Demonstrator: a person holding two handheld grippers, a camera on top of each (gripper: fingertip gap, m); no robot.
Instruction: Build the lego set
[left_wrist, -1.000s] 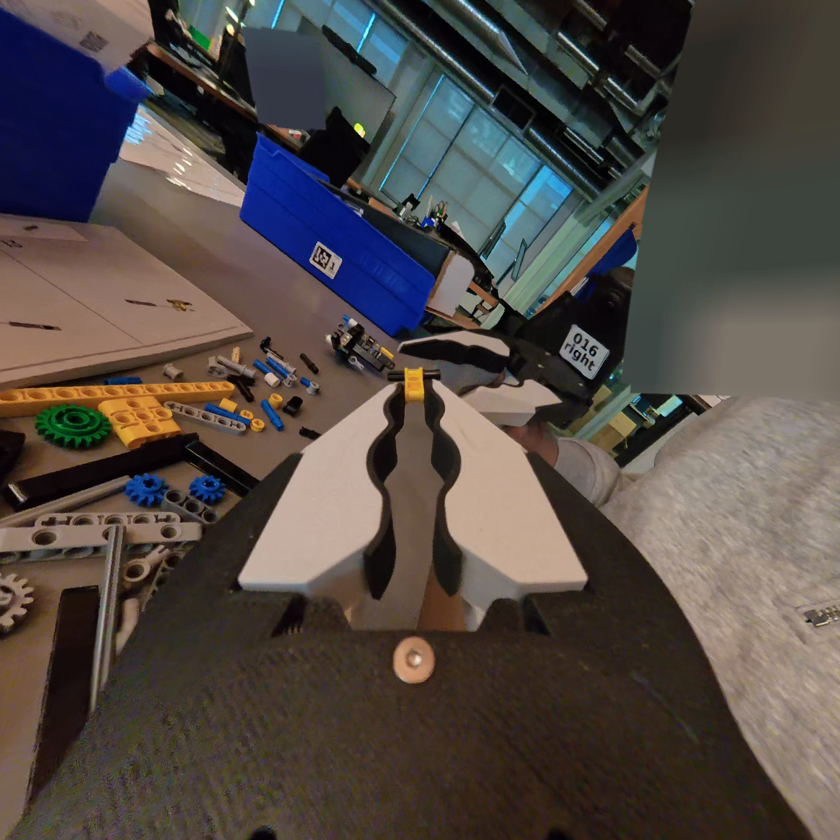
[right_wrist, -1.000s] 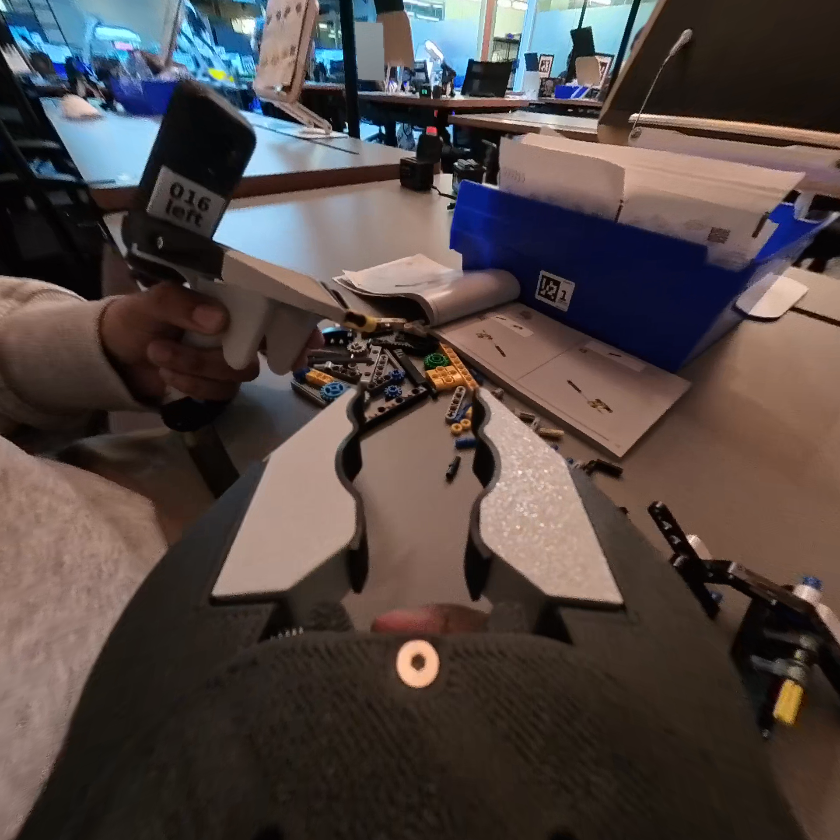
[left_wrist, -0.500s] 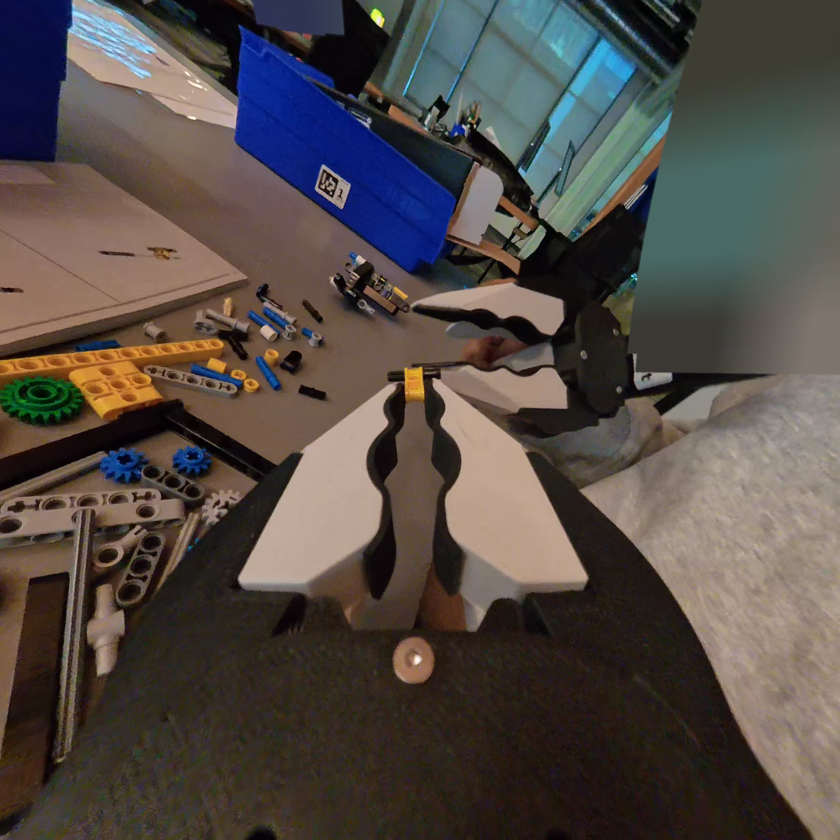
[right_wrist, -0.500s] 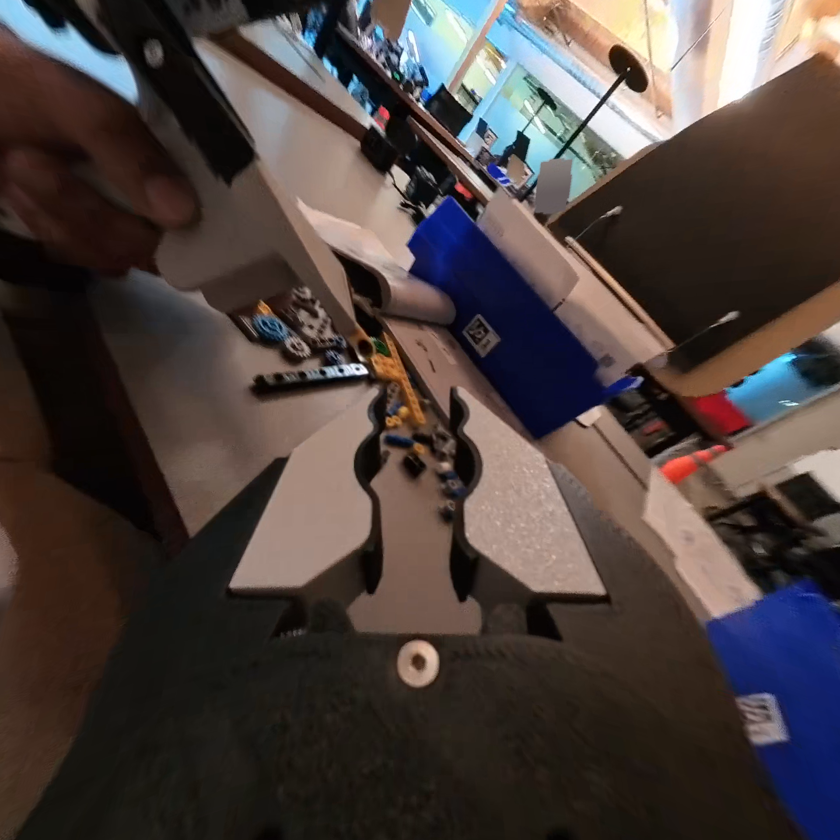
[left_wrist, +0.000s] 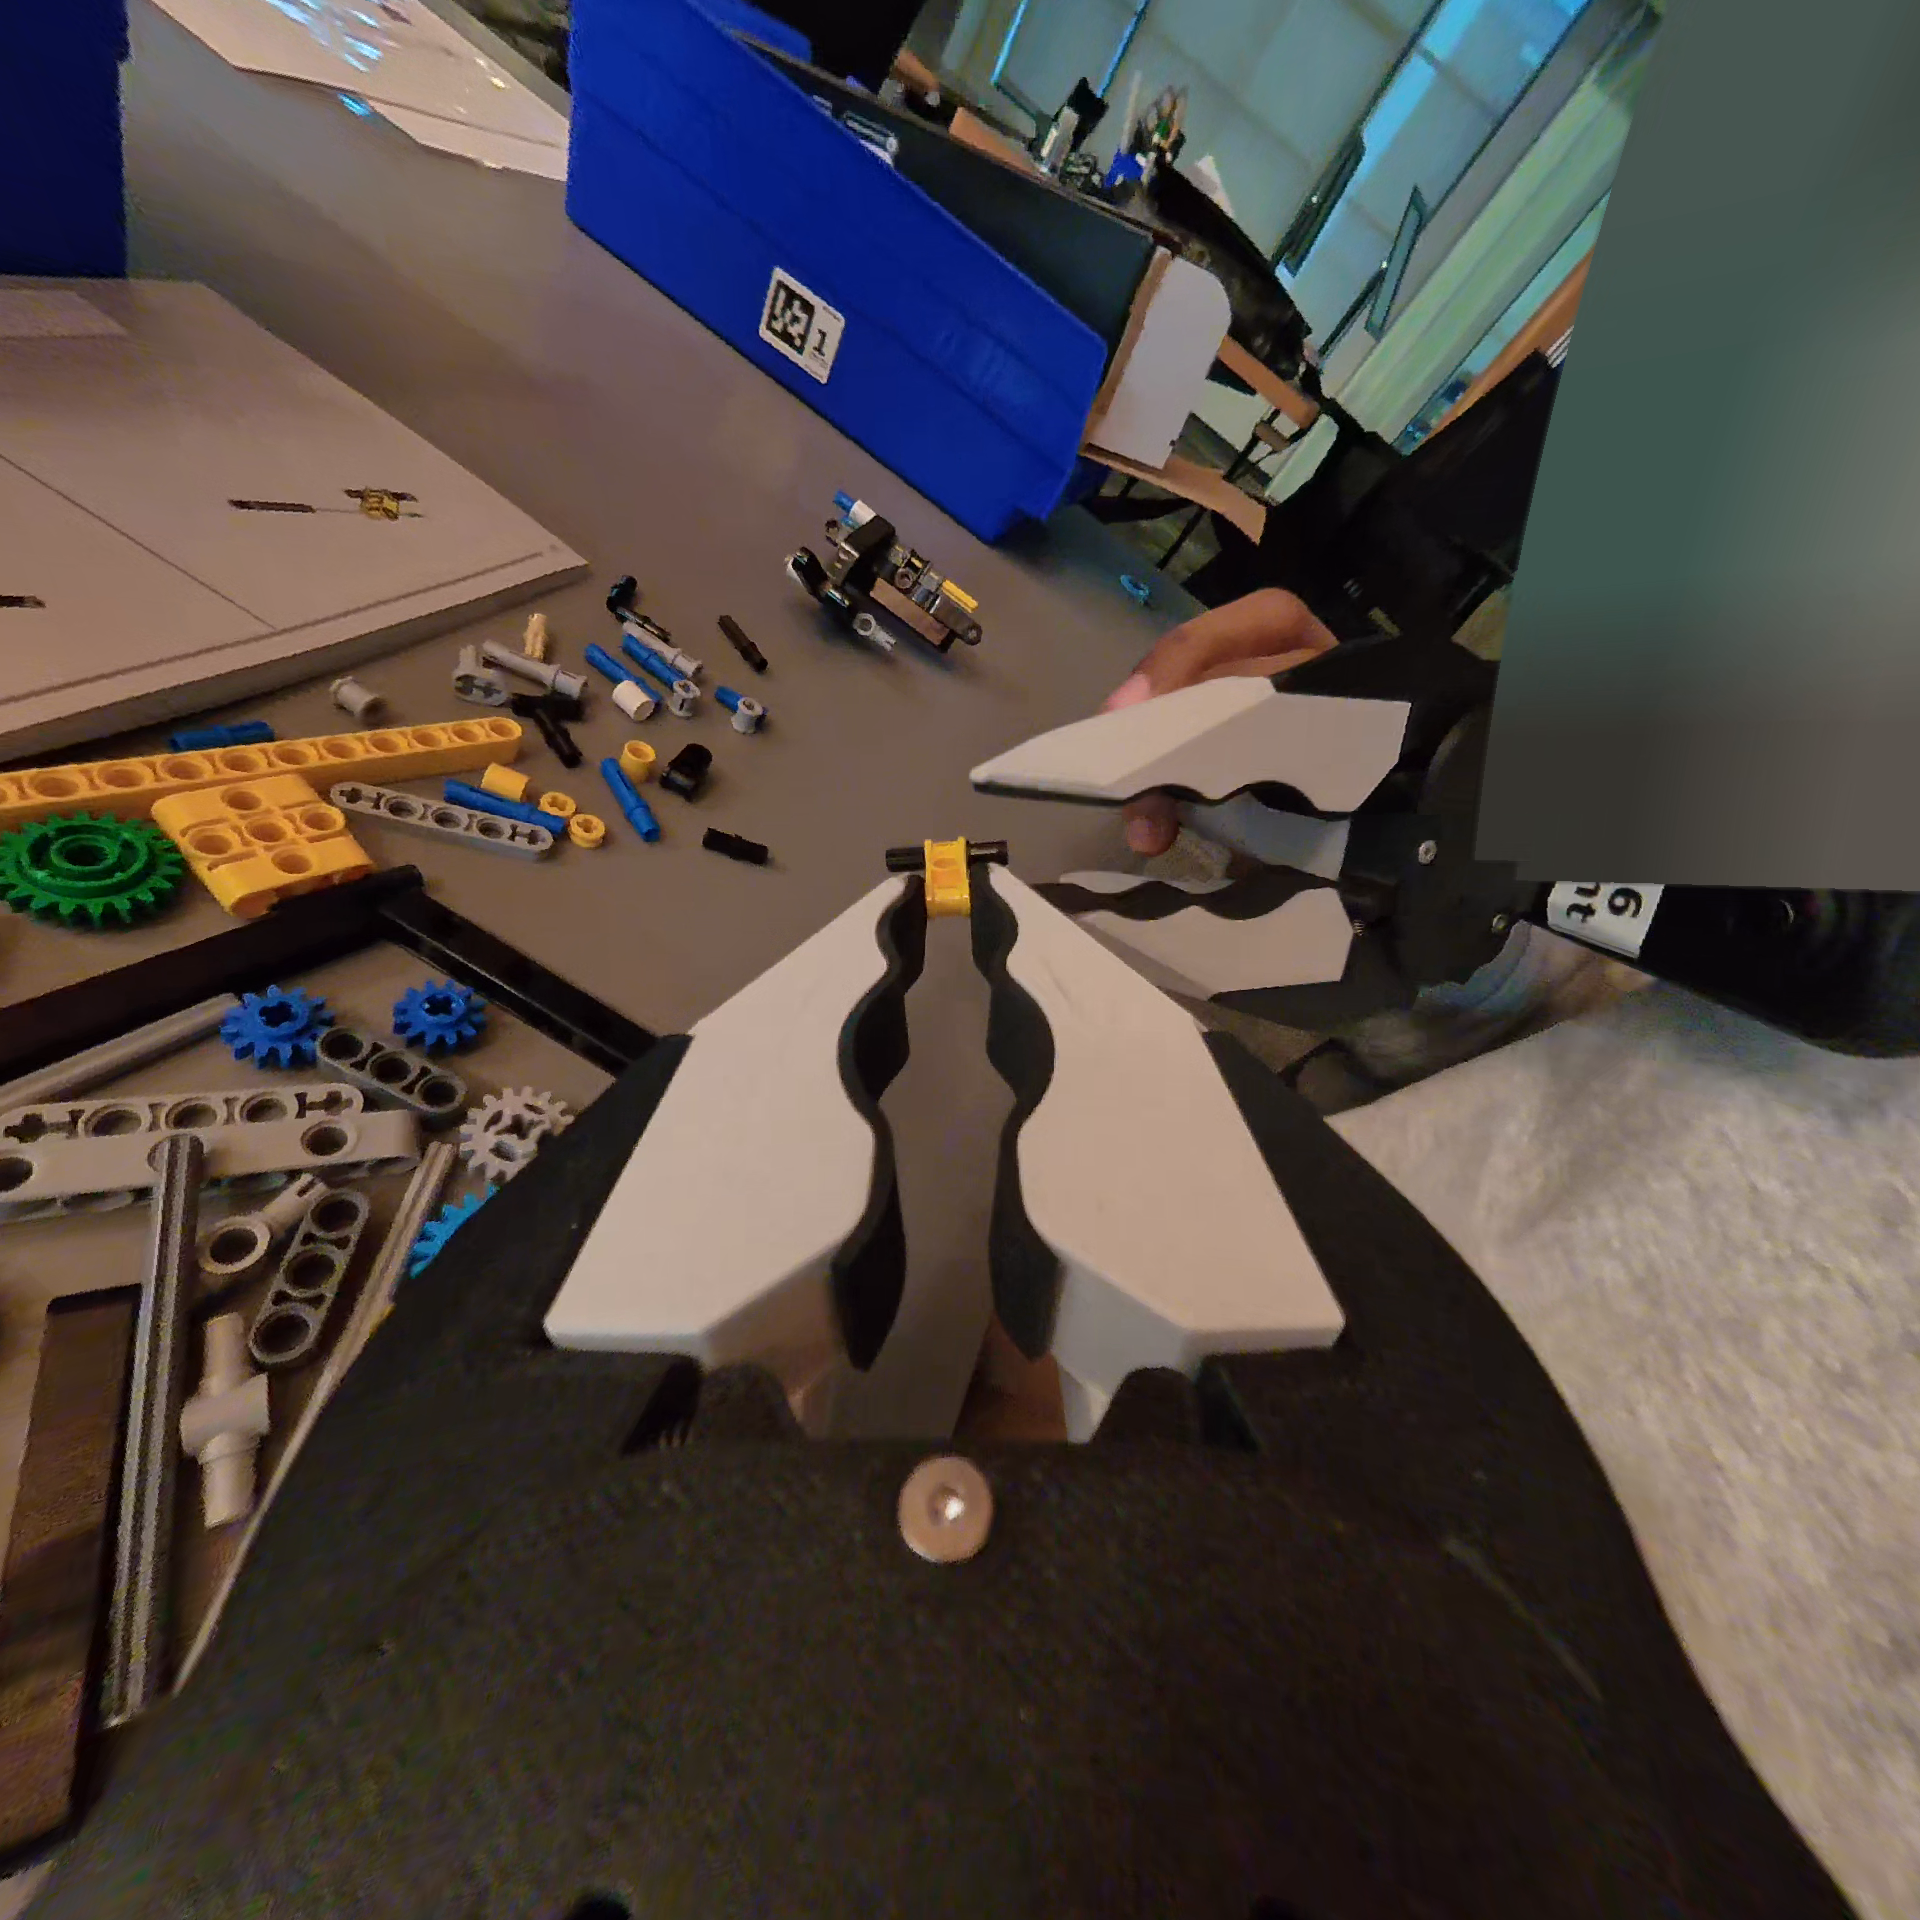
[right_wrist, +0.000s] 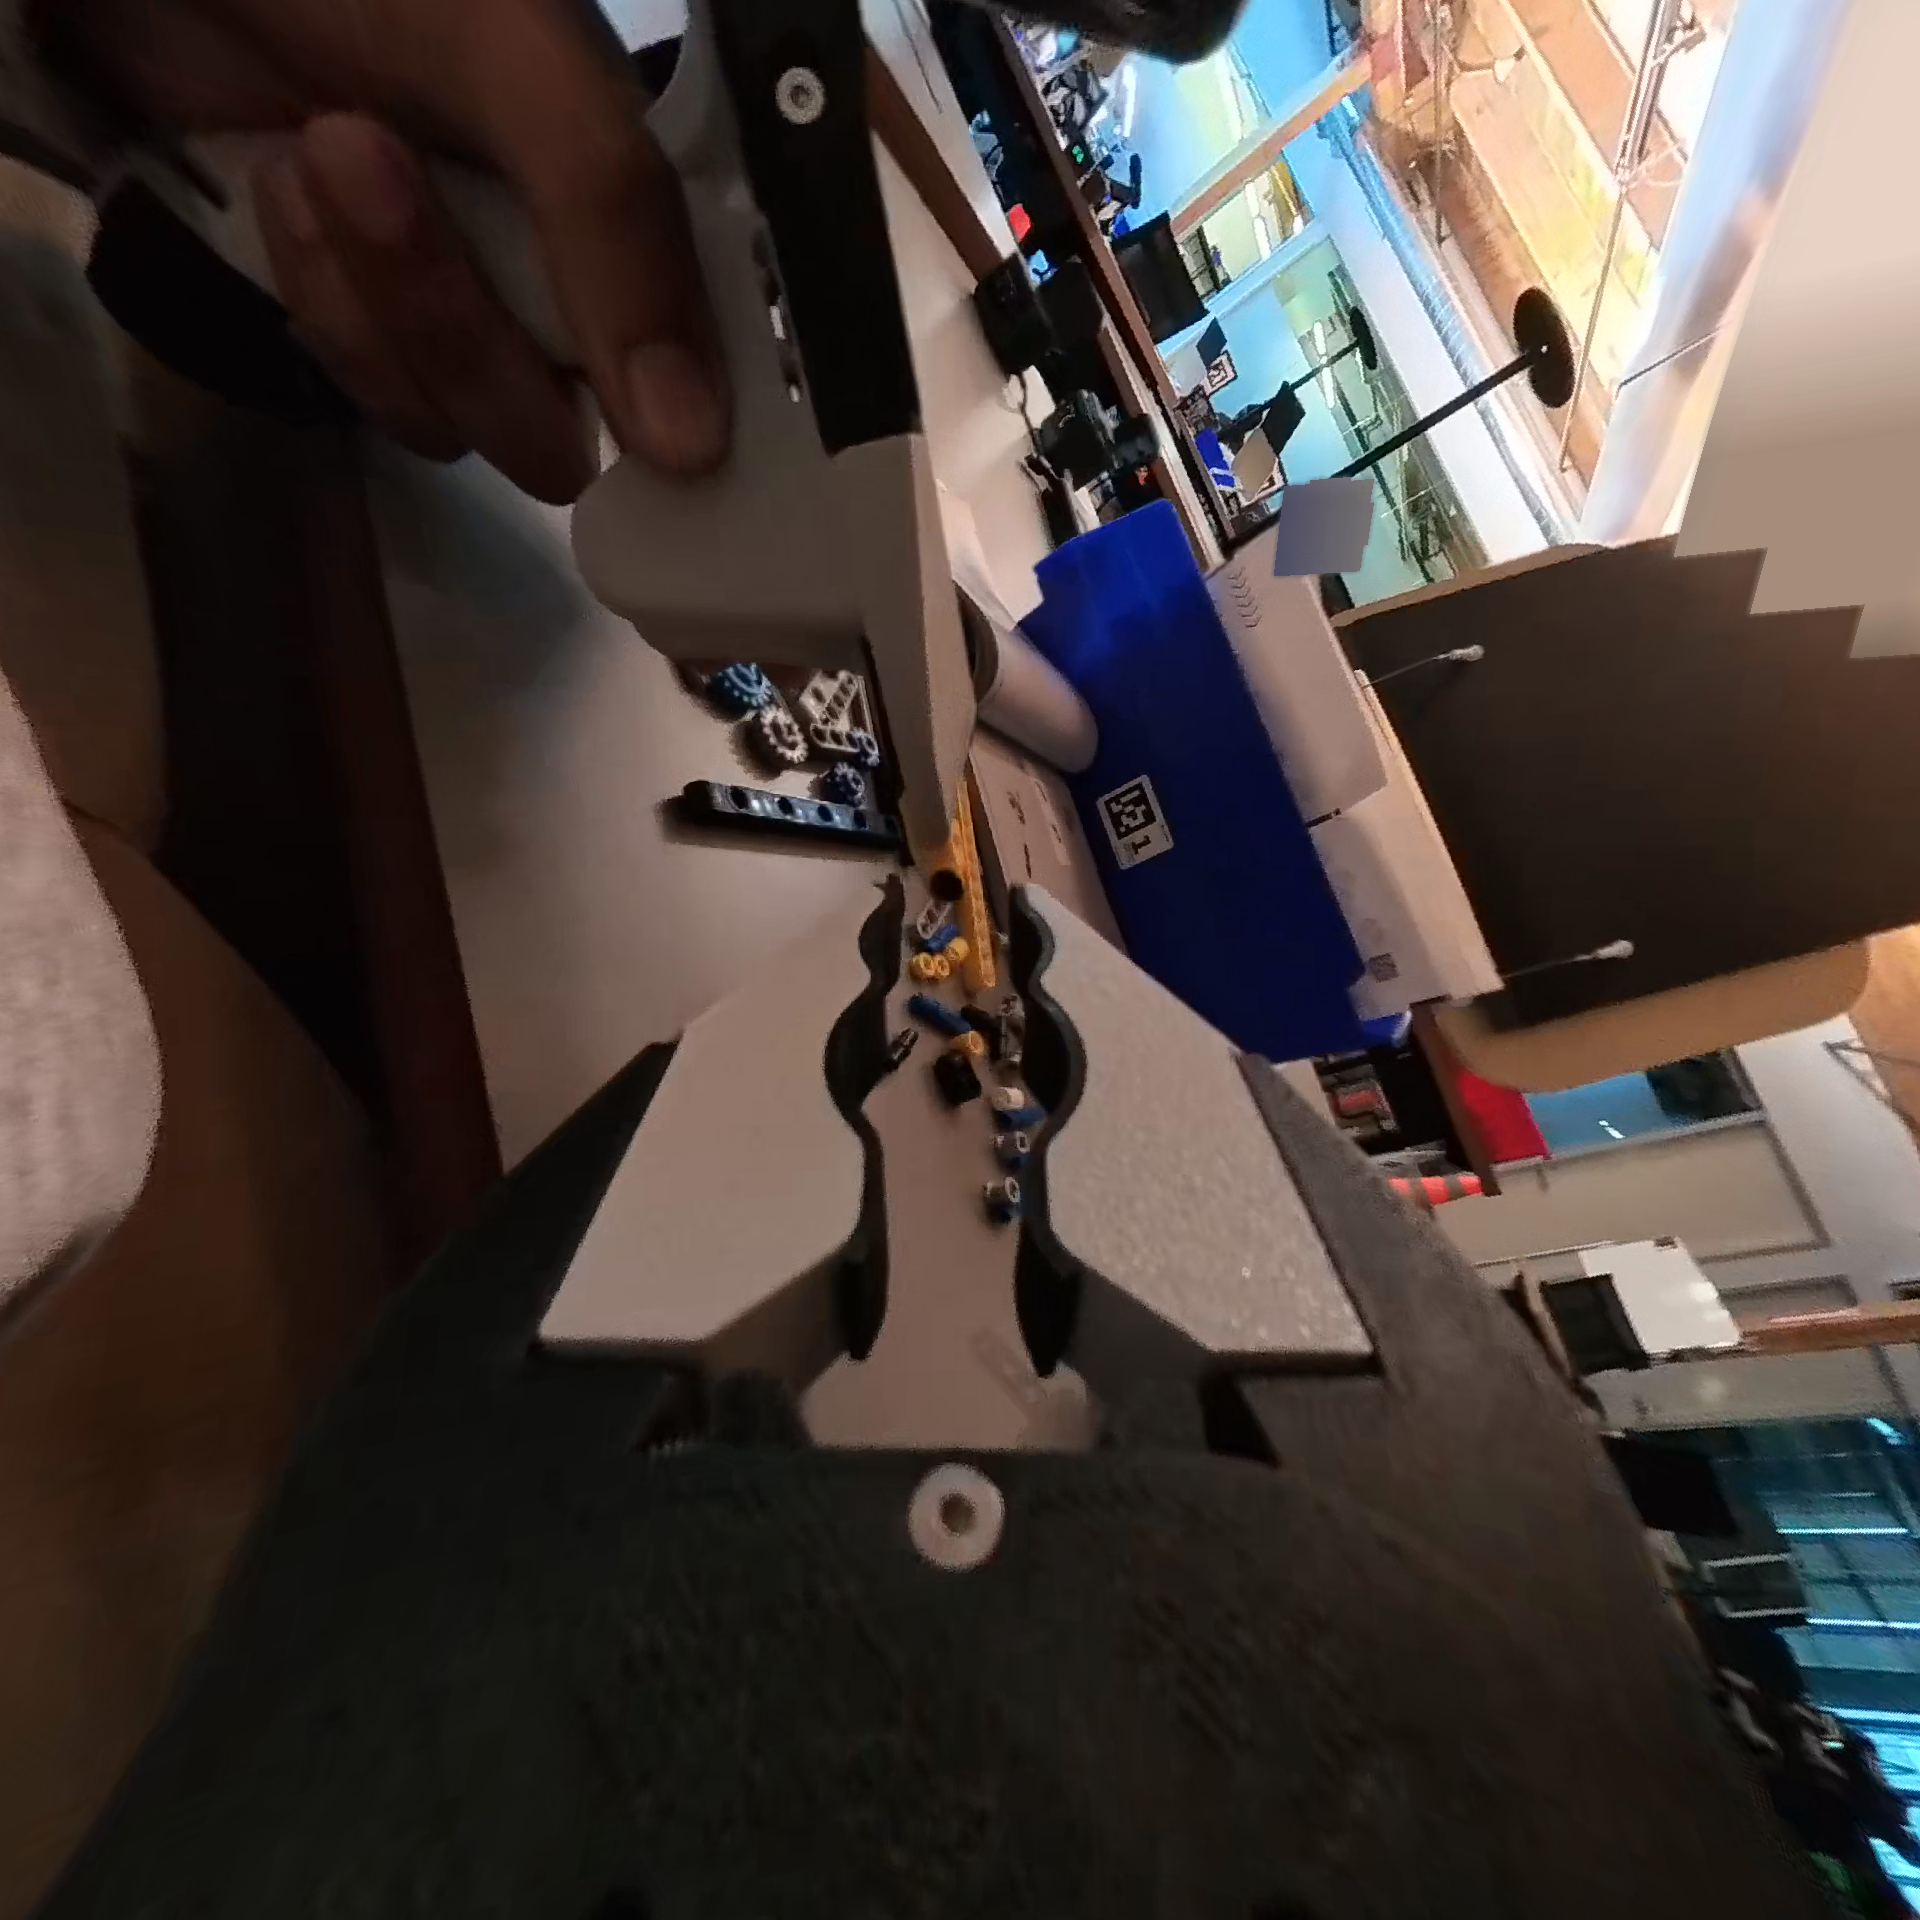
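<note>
My left gripper (left_wrist: 945, 883) is shut on a small yellow connector (left_wrist: 945, 878) with a black pin (left_wrist: 902, 858) through it, held above the table. My right gripper (left_wrist: 1013, 836) is open and empty, rolled on its side, its fingertips just right of the connector. In the right wrist view the right gripper (right_wrist: 956, 899) is open, and the left gripper's finger (right_wrist: 925, 665) comes down from above with the connector (right_wrist: 940, 857) at its tip, right in front of my open jaws. A small black partial assembly (left_wrist: 883, 587) lies farther back on the table.
Loose parts lie at left: a long yellow beam (left_wrist: 260, 753), a green gear (left_wrist: 88, 857), blue gears (left_wrist: 275, 1023), grey beams (left_wrist: 187, 1127), and blue and black pins (left_wrist: 629, 795). An open instruction booklet (left_wrist: 208, 520) and a blue bin (left_wrist: 831, 291) stand behind. A grey sleeve (left_wrist: 1610, 1299) fills the right. Left and right tips are no more than a few centimetres apart. The small black partial assembly (left_wrist: 883, 587) is about equally far from each gripper, around 20 centimeters.
The right gripper has rolled onto its side and come in close to the left gripper's tip. The left gripper has tilted down a little and still holds the yellow connector.
</note>
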